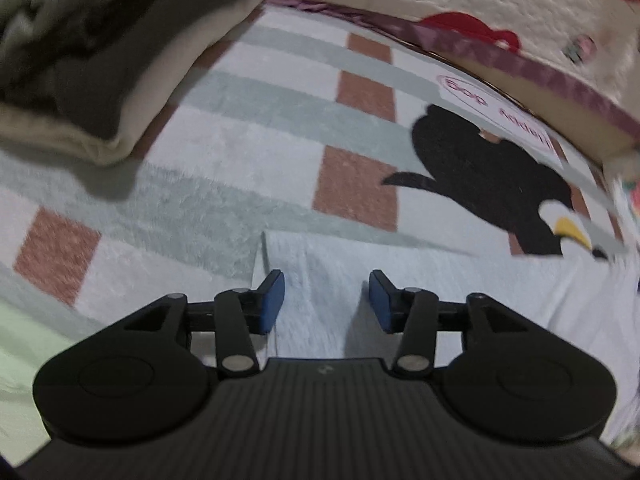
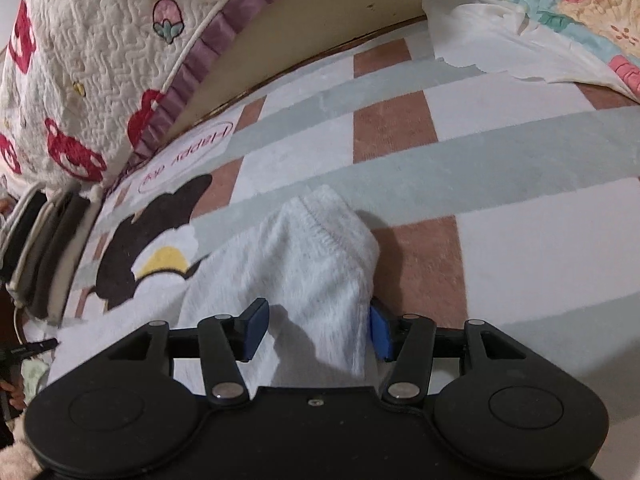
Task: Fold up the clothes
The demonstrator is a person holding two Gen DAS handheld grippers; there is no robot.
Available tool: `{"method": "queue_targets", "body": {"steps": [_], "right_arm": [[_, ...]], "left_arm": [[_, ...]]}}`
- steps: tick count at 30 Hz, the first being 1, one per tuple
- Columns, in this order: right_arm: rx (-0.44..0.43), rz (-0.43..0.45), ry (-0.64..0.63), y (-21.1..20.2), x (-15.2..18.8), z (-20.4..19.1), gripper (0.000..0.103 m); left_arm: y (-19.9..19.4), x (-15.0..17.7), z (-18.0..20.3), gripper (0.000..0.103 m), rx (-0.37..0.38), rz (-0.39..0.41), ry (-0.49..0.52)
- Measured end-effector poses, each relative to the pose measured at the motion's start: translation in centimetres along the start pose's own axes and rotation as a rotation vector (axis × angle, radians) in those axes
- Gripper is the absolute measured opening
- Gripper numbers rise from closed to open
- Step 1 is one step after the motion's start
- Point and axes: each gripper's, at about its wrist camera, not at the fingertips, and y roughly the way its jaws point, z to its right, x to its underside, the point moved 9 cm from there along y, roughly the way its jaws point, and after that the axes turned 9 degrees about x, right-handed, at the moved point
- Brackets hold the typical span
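Observation:
A pale grey-white garment point(image 1: 400, 280) lies flat on a checked rug point(image 1: 240, 152). My left gripper point(image 1: 326, 300) hovers open over the garment's left corner, its blue pads apart with cloth below them. In the right wrist view the same garment point(image 2: 320, 256) bulges up into a raised fold with a stitched hem at its tip. My right gripper point(image 2: 318, 330) is open, its blue pads standing on either side of that raised fold.
A stack of folded clothes point(image 1: 100, 64) in beige and dark grey sits at the rug's far left. A quilted bedspread point(image 2: 92, 64) with red prints hangs beside the rug. A floral quilt point(image 2: 560, 12) lies at the far right. The rug shows a black cartoon figure point(image 1: 492, 176).

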Motion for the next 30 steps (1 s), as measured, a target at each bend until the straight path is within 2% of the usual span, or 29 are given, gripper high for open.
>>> {"method": "queue_targets", "body": {"steps": [2,5,7,9,11,12,13,14,15,18,22,24,30], "right_arm": [[-0.006,0.015,0.005,0.3,-0.3,0.0,0.059],[-0.022,0.037,0.029,0.7,-1.0,0.1,0.059],[-0.04,0.054,0.062,1.0,-1.4,0.2,0.059],[-0.061,0.064,0.087,1.3,-1.7,0.1,0.059],[-0.07,0.062,0.067,1.7,-1.6,-0.6,0.059],[-0.069,0.063,0.035,1.9,-1.5,-1.1,0.06],[-0.06,0.066,-0.003,2.1,-1.5,-1.6,0.055],[-0.034,0.072,-0.056,2.3,-1.4,-2.2,0.043],[-0.004,0.077,-0.109,2.6,-1.4,-2.8,0.012],[0.056,0.16,-0.218,1.6,-1.9,-4.7,0.012],[0.074,0.318,-0.262,-2.3,-4.1,-6.7,0.011],[0.077,0.356,-0.296,-3.7,-5.5,-7.8,0.011],[0.094,0.464,-0.327,-6.0,-10.9,-9.6,0.011]], "left_arm": [[0.5,-0.1,-0.5,0.053,0.003,0.018,-0.048],[1.2,0.3,0.7,0.056,0.005,-0.001,0.002],[1.7,0.6,1.4,0.052,0.006,-0.013,0.035],[2.2,0.8,2.2,0.024,0.007,-0.026,0.069],[2.7,1.1,3.0,0.017,0.008,-0.039,0.102],[3.0,1.2,3.4,0.009,0.007,-0.045,0.12],[3.3,1.5,4.0,0.007,-0.032,-0.054,0.173],[3.4,1.6,4.5,0.005,-0.058,-0.051,0.2],[3.3,1.4,4.6,0.005,-0.088,-0.043,0.199],[1.7,0.0,5.3,0.004,-0.147,0.038,0.174],[-0.6,-3.1,6.9,0.005,-0.194,0.141,0.236],[-0.8,-4.6,7.8,0.005,-0.204,0.163,0.271],[-0.6,-10.5,8.3,0.004,-0.263,0.277,0.265]]}}
